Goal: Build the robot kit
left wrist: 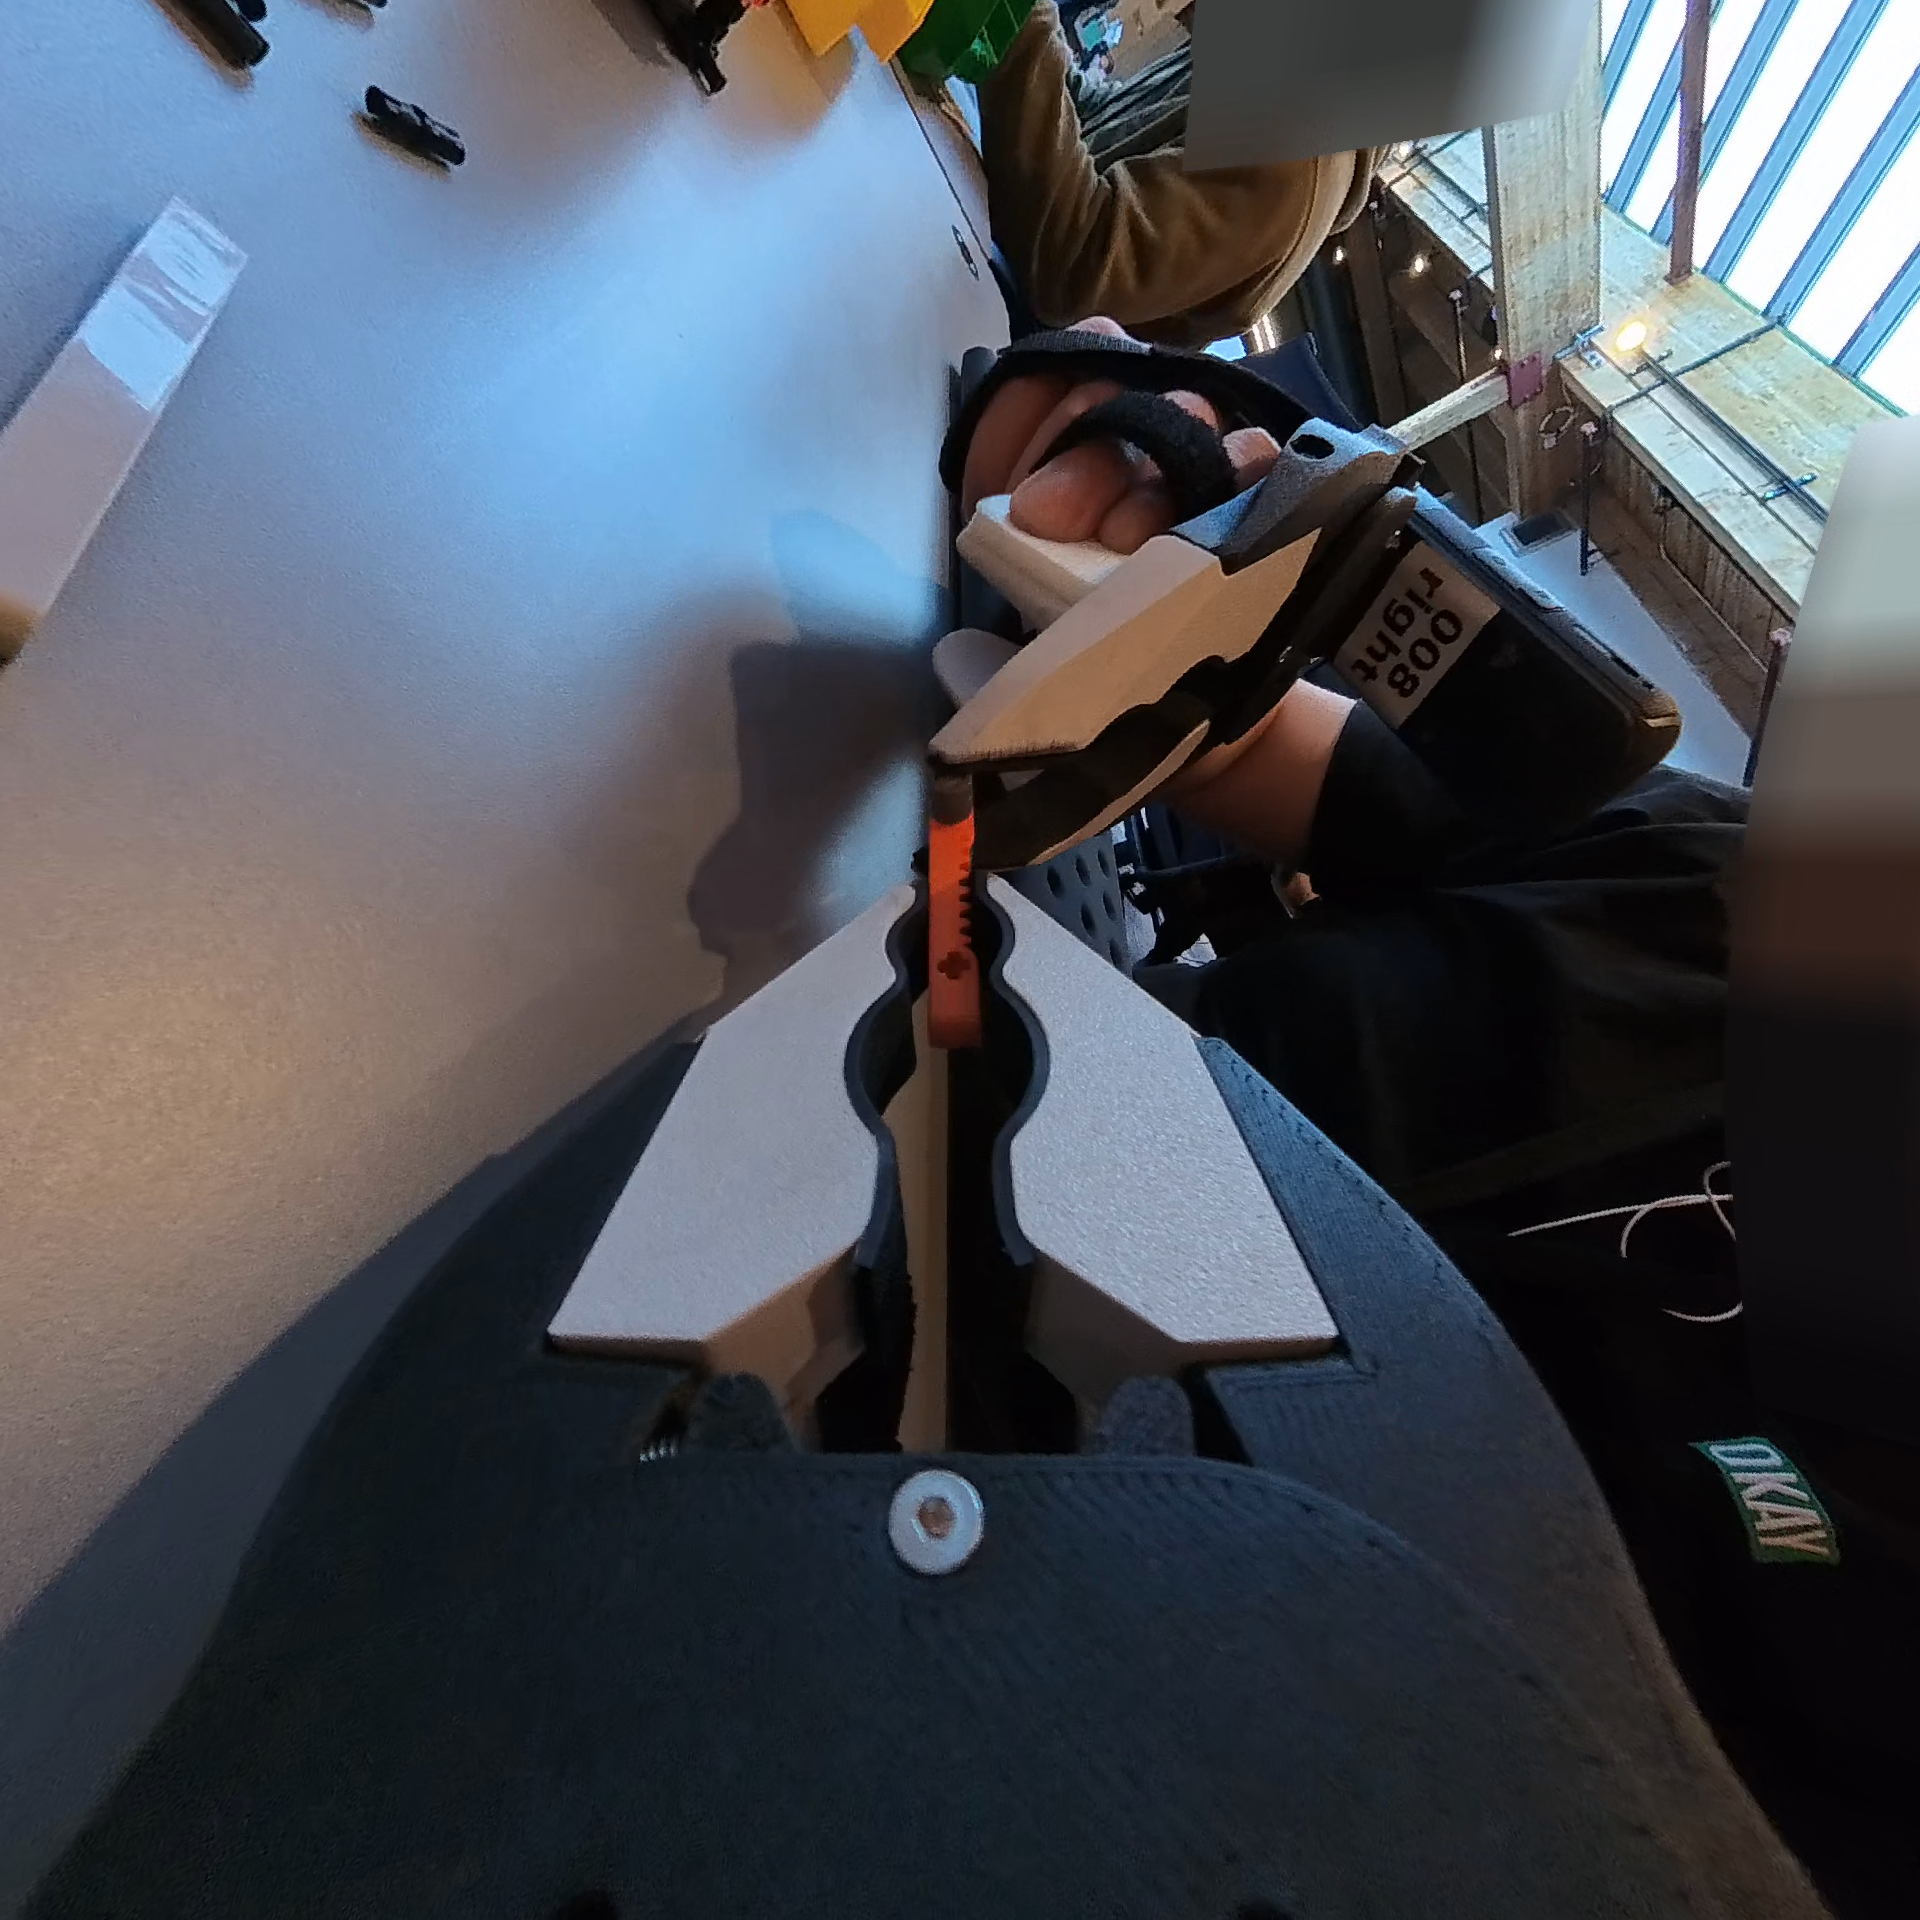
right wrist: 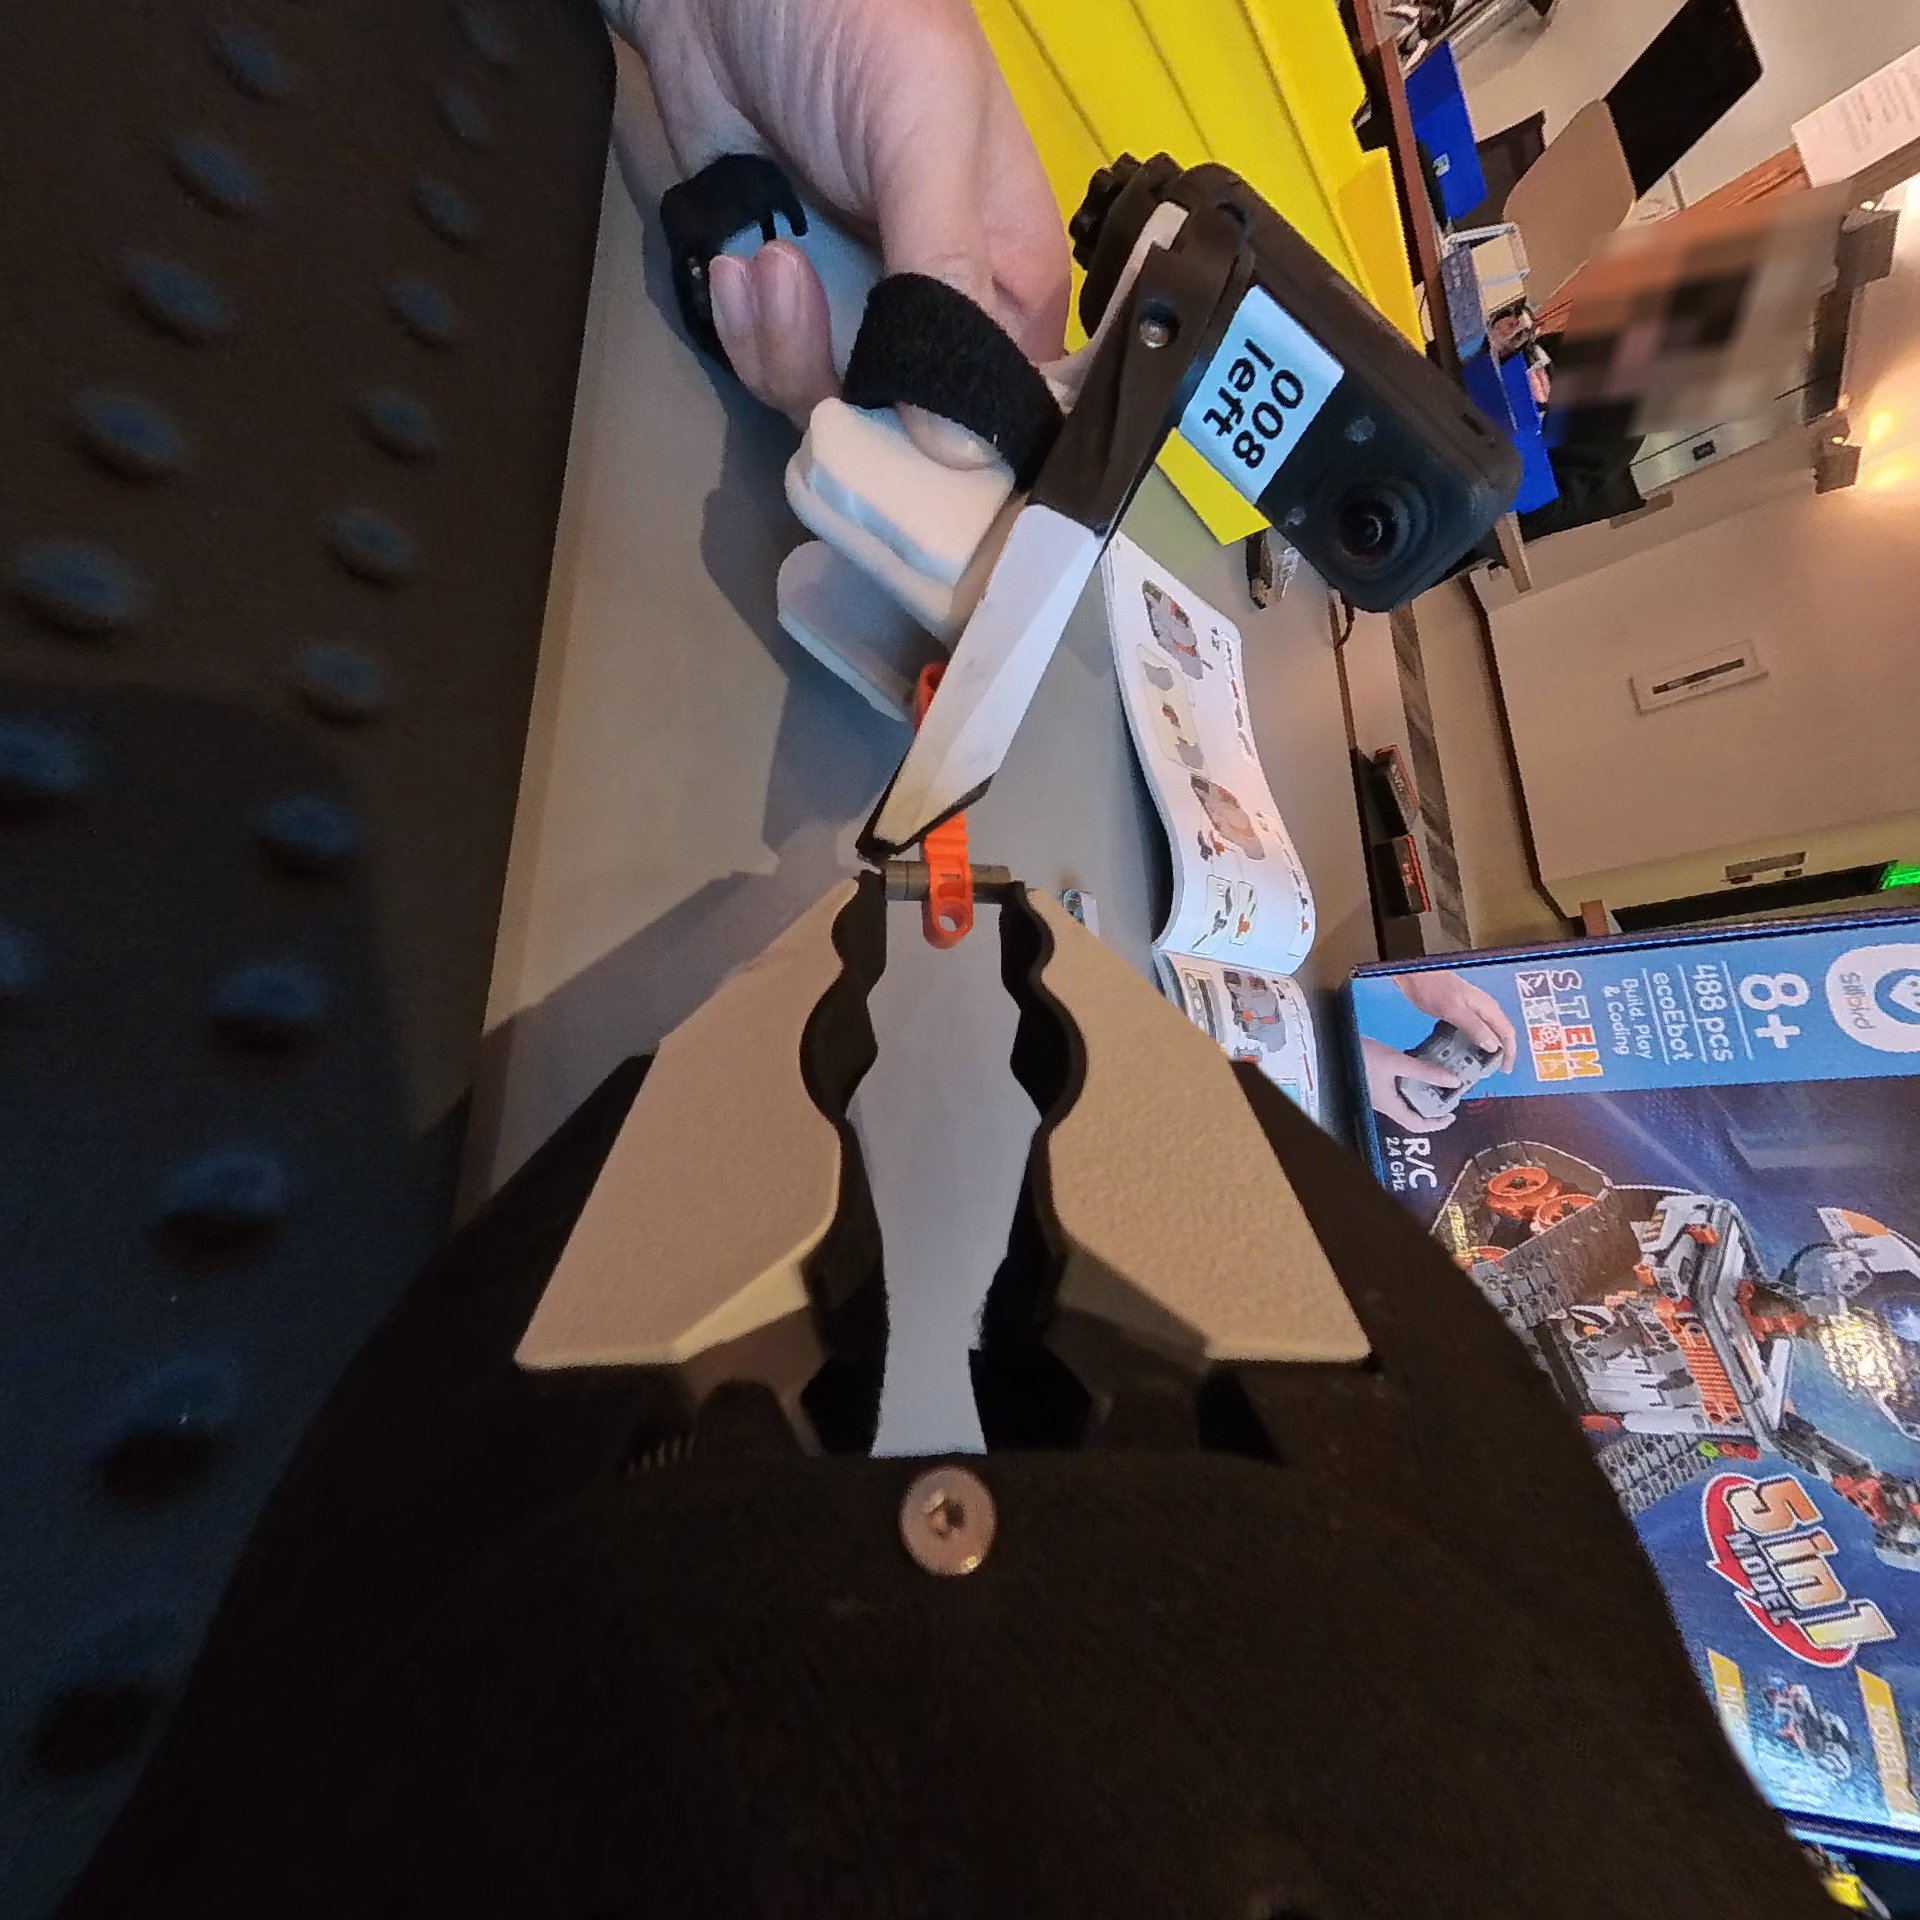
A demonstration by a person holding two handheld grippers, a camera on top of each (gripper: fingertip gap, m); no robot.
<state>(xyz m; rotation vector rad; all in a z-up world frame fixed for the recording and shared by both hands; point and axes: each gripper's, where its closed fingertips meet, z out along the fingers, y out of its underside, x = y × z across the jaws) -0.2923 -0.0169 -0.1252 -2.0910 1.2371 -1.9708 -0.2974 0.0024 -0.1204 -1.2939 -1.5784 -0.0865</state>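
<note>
Left gripper [left wrist: 951, 894] pinches flat orange toothed piece [left wrist: 954, 951] tight between jaw tips. Right gripper [right wrist: 940, 883] squeezes short grey pin [right wrist: 906, 876] by both ends; pin pokes through orange piece.

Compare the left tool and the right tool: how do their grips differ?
The left tool has jaws nearly together, pinching a thin orange toothed piece; the right tool has jaws wider apart, clamping a grey pin by its ends. The left tool's piece runs lengthwise along it; the right tool's pin lies crosswise. Both are shut on small parts.
</note>
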